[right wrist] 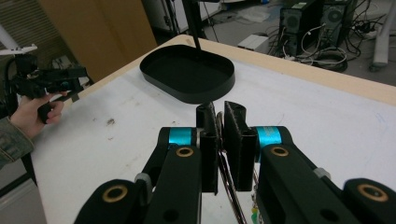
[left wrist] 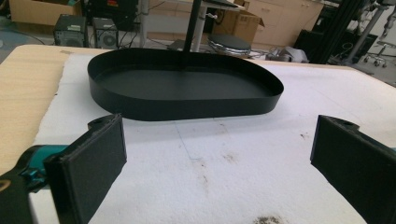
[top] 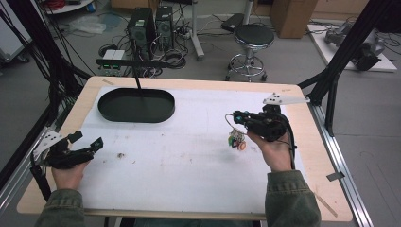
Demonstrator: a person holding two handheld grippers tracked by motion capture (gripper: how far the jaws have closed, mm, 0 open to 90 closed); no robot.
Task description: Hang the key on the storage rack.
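Landmark: I took the black oval tray (top: 136, 105) at the far left of the white mat (top: 189, 161) as my reference.

Right gripper: I had the right gripper (right wrist: 219, 122) raised off the mat, well to the right of the tray and nearer me, its jaws pressed together on a thin wire ring.

Thing held: the wire ring (top: 230, 121) carried a cluster of small coloured charms (top: 236, 141) that hung below the jaws, clear of the tray.

Left gripper: I kept the left gripper (top: 85, 143) low, on the near side of the tray by the table's left edge, jaws spread wide with nothing between them.

Handling: I judged the bunch light and loose; the ring looked stiff but thin and slick, likely to pivot in a pinch while the charms swung.

Grip point: I reckoned the bare wire above the charms was the place to hold.

Tray: it lay empty.
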